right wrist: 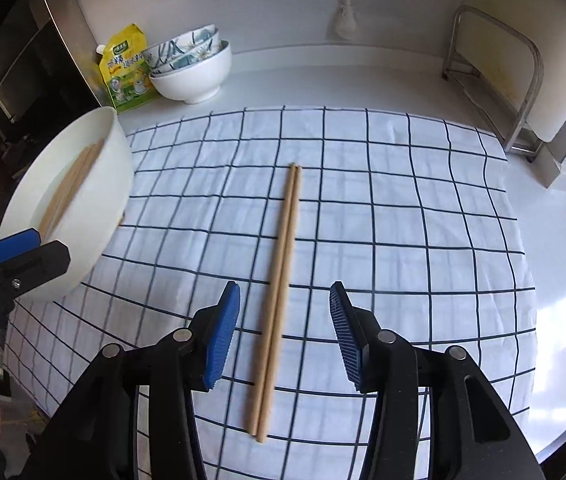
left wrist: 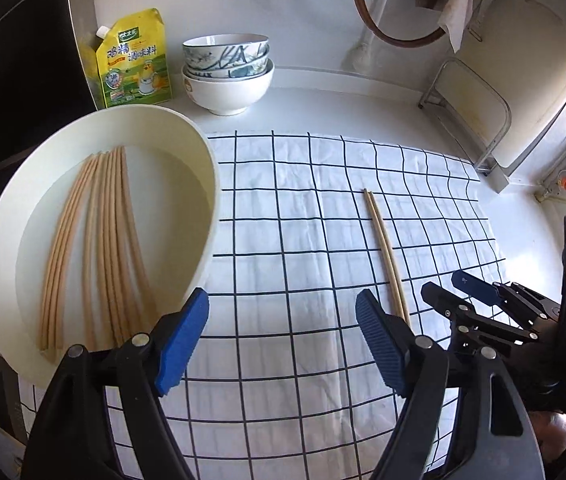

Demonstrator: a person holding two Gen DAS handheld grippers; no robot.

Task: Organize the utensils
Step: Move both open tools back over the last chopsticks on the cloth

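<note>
A pair of wooden chopsticks (right wrist: 279, 280) lies side by side on the checked cloth (right wrist: 363, 208); it also shows in the left wrist view (left wrist: 387, 252). My right gripper (right wrist: 283, 336) is open, its jaws on either side of the pair's near half, just above it. A white oval tub (left wrist: 203, 184) holds several more chopsticks (left wrist: 99, 248); it also shows in the right wrist view (right wrist: 95, 184). My left gripper (left wrist: 281, 340) is open and empty, its left finger (left wrist: 183, 340) beside the tub's near rim. The right gripper (left wrist: 467, 292) also shows in the left wrist view.
Stacked bowls (left wrist: 227, 68) and a yellow seasoning pouch (left wrist: 135, 60) stand at the back of the white counter. A metal rack (left wrist: 471, 108) stands at the back right. A dark stove area (right wrist: 3, 92) lies left of the tub.
</note>
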